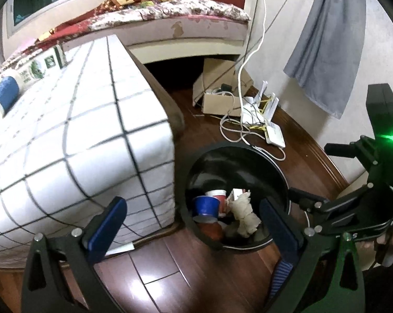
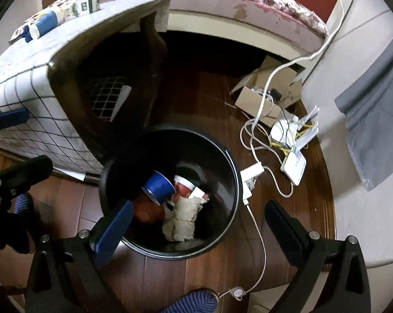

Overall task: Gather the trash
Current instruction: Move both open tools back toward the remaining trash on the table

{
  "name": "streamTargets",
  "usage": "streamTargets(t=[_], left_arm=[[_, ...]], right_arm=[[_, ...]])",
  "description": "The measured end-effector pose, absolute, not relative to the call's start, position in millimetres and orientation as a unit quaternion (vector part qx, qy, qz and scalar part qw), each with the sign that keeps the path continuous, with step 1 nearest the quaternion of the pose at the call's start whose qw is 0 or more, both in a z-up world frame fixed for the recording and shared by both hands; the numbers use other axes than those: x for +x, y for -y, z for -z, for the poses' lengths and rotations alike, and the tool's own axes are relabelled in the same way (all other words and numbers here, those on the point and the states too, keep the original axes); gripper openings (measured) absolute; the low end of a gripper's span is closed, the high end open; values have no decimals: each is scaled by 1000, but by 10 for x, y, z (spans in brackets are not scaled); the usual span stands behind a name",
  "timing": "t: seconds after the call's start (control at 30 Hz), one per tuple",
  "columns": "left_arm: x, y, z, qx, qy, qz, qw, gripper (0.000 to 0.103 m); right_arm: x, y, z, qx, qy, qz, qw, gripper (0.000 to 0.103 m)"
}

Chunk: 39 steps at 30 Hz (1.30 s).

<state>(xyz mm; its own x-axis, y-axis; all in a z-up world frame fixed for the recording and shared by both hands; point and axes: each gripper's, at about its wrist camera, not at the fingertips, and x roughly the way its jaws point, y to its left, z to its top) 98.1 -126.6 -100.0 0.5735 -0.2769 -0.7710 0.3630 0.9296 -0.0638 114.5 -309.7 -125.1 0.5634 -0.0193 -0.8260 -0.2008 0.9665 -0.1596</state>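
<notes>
Both grippers hang above the black bin [image 2: 230, 182], lower centre of each view. Left gripper [image 1: 194, 224]: jaws spread wide, nothing between them. Right gripper [image 2: 199, 219]: likewise wide open, empty. Bin contents: blue paper cup [image 2: 158, 186], red-and-white cup [image 2: 183, 186], crumpled off-white paper wad [image 2: 182, 220]; a brownish item under the blue cup cannot be identified. Trash still out: a blue-and-white cup [image 1: 2, 96] lying on its side at upper left of the left view, on the checked tablecloth [image 1: 79, 135], with a green-printed carton [image 1: 44, 65] just beside it. Judgement on handling: cup is light, thin-walled, crushes easily, likely to roll; take it across the body near the rim where it is stiffest, with light squeeze. Carton light, somewhat stiffer, flat faces give good purchase. Hard to read: the cup's far end is cut by the frame edge; carton print is blurred; the bin floor is dark; whether either container holds liquid cannot be told.
</notes>
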Motion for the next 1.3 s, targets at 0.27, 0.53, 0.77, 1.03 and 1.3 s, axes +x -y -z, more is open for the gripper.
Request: streamTargets(t=[0.27, 0.53, 0.77, 1.03, 1.3], left_arm=[[951, 1041, 728, 44, -398, 163, 902, 102], [968, 774, 512, 46, -374, 140, 916, 102], [1021, 527, 373, 43, -360, 118, 924, 102], [1078, 100, 304, 36, -349, 80, 933, 102], [1194, -445, 273, 27, -342, 33, 939, 102]], right_arm=[[1158, 2838, 903, -128, -424, -64, 894, 102], [1189, 2595, 646, -132, -395, -79, 906, 102], [1238, 2442, 495, -124, -380, -93, 912, 102], [1342, 2218, 344, -85, -358, -119, 922, 102], [1550, 1960, 285, -29, -353, -155, 922, 102]])
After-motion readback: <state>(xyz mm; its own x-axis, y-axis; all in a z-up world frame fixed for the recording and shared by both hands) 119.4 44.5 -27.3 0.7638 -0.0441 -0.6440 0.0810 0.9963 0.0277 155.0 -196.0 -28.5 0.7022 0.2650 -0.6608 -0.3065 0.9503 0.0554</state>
